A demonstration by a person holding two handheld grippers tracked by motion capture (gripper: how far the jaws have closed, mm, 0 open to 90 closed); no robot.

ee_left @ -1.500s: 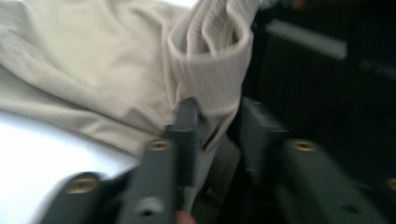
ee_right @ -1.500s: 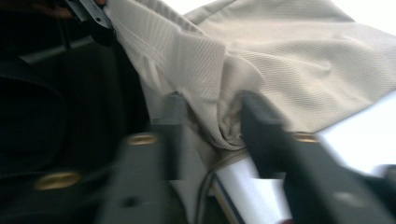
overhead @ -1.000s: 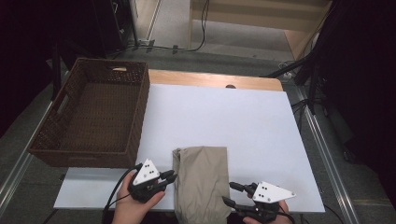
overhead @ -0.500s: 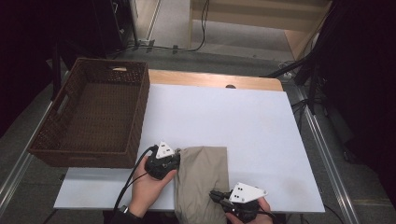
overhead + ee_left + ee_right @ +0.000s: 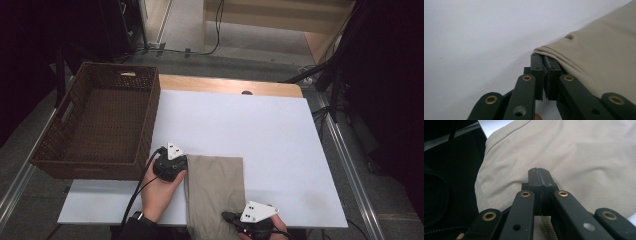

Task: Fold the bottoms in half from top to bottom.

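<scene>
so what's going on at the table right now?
A person is working a folded beige cloth at the near edge of the white table. The left hand-held gripper is shut at the cloth's far left corner. The right hand-held gripper is shut over its near part; whether it pinches fabric is unclear. A brown wicker basket sits at the left.

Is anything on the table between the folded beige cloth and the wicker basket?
Nothing visible. The folded beige cloth lies just right of the wicker basket; between them is the left gripper, shut at the cloth's far left corner. The right gripper is shut at its near edge.
</scene>
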